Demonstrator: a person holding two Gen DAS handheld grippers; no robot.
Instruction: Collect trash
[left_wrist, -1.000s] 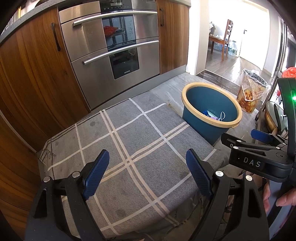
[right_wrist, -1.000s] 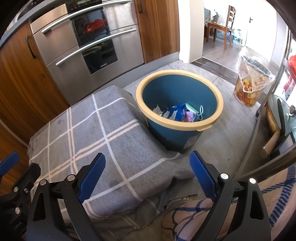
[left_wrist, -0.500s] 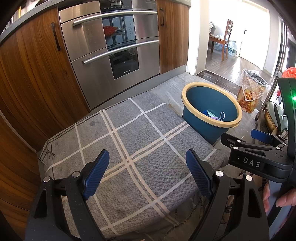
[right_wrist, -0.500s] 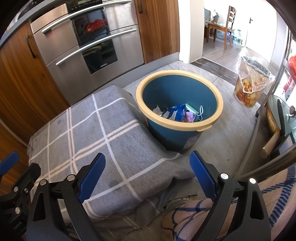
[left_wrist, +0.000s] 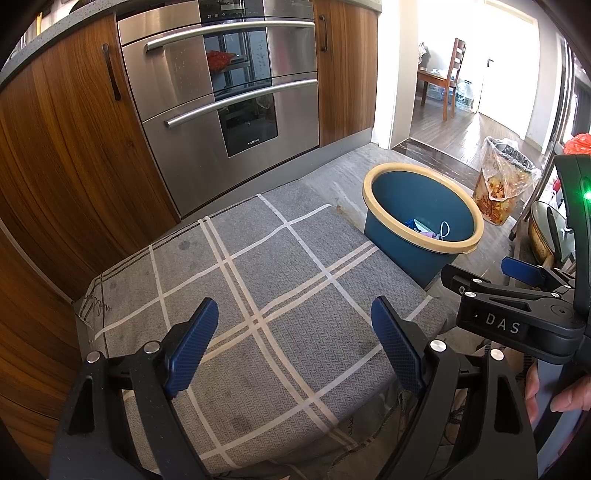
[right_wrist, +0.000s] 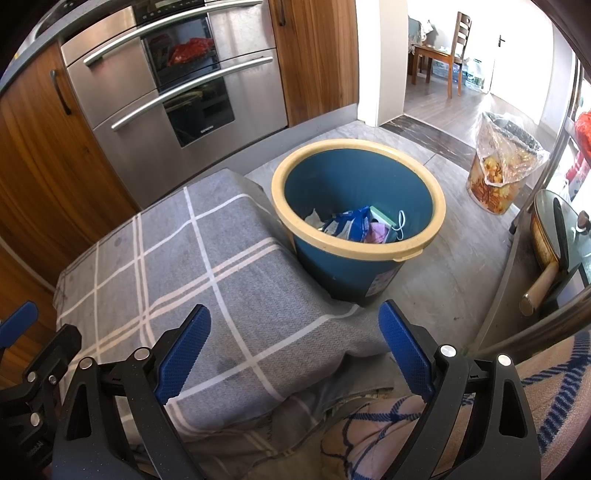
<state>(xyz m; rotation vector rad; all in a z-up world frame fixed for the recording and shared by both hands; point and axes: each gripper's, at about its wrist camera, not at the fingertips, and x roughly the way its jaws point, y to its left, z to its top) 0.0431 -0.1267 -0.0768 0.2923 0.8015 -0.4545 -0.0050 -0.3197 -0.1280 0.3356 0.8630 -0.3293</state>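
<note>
Trash (right_wrist: 354, 225) lies at the bottom of the blue bin (right_wrist: 369, 269), which stands on the grey floor just beside the right edge of the checked cloth (left_wrist: 266, 295). We see crumpled blue and white wrappers, a pale pink piece, a green-edged card and a thin looped cord; the cloth itself carries no loose scrap that we can make out.

Going from left to right: wooden cupboard doors (left_wrist: 66, 155), then the steel oven (left_wrist: 229, 110), then the cloth-covered surface under our tools, then the bin with its cream rim (left_wrist: 424, 243), and farthest right a clear bag of scraps (right_wrist: 498, 173) on the floor, well apart from the bin.

Our left gripper (left_wrist: 295, 347) hangs over the cloth with its jaws spread wide and nothing between the blue pads (left_wrist: 192, 347). Our right gripper (right_wrist: 299, 354) hangs over the cloth's near right corner, jaws likewise released and empty, aimed toward the bin.

We judge the trash to be light, thin and soft: wrappers will crush and may slide off smooth pads, so a fold or bunched edge is the place to pinch, not a flat face. The cord is a poor hold alone. If the bin must be moved, its stiff rim looks the surest grip.
</note>
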